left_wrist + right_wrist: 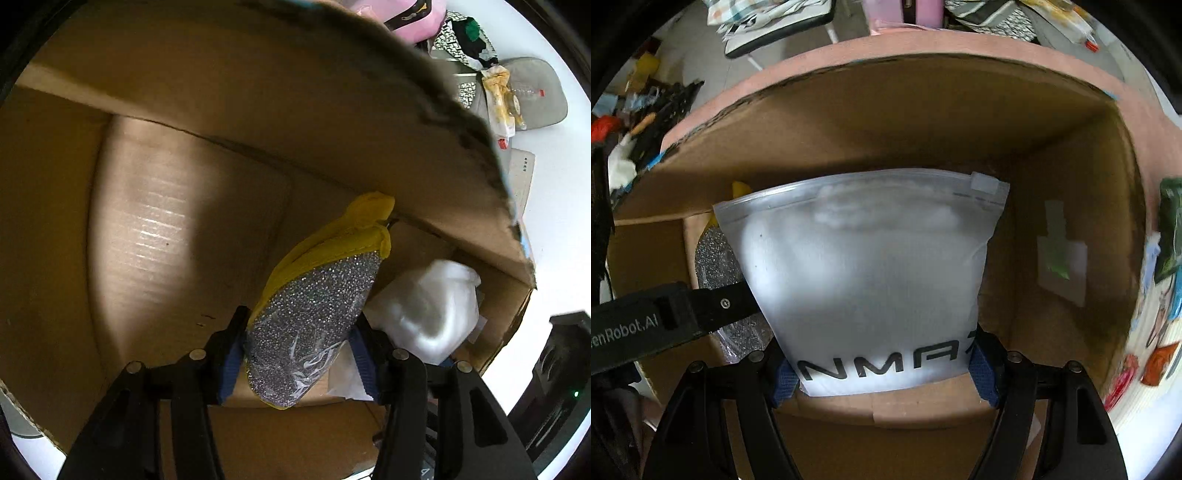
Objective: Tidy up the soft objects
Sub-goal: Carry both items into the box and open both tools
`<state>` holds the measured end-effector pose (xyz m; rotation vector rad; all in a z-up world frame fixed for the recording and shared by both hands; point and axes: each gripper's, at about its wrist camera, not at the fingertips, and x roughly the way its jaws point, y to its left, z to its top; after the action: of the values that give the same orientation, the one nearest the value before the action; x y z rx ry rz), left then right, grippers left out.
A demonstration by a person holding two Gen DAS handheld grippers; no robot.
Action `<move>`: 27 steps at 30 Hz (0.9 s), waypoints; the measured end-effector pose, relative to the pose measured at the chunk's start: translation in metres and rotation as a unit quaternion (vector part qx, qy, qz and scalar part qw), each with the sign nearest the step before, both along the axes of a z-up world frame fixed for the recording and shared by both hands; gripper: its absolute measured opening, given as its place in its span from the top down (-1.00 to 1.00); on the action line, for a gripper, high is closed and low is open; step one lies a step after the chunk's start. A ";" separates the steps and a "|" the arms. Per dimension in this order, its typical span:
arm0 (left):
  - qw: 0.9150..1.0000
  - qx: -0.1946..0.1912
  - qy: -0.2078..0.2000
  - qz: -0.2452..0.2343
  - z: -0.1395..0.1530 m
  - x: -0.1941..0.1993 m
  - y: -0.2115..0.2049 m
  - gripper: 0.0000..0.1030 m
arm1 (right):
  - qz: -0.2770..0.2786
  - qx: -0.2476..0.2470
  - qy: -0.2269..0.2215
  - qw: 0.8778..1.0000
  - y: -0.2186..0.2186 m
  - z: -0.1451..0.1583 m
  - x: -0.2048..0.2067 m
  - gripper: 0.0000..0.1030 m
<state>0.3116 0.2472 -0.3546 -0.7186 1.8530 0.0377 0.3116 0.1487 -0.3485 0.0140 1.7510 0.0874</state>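
Note:
My left gripper (pixel 299 363) is shut on a yellow and silver scouring pad in clear wrap (pixel 314 317), held inside a brown cardboard box (pixel 221 110). My right gripper (pixel 882 373) is shut on a frosted zip bag of white soft stuff (pixel 871 280), printed with black letters, held inside the same box (pixel 923 122). The bag also shows in the left wrist view (pixel 428 310), to the right of the pad. The pad (pixel 713 258) and the left gripper's arm (pixel 665 317) show at the left of the right wrist view.
In the left wrist view, a grey cap (pixel 535 92), a snack packet (pixel 500 99), patterned cloth (pixel 461 40) and a pink item (pixel 399 11) lie on the white table (pixel 554 221) beyond the box. In the right wrist view, colourful items (pixel 1160 332) lie right of the box.

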 end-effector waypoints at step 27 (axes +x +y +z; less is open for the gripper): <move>0.944 0.209 -0.236 -0.094 0.186 -0.108 -0.025 -0.97 | 0.048 0.004 -0.164 0.985 -0.015 0.152 -0.120 -1.00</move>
<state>0.2036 0.2226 -0.1690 -0.2225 1.3781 0.1205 0.1918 0.1340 -0.1966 -0.0764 1.4219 0.1585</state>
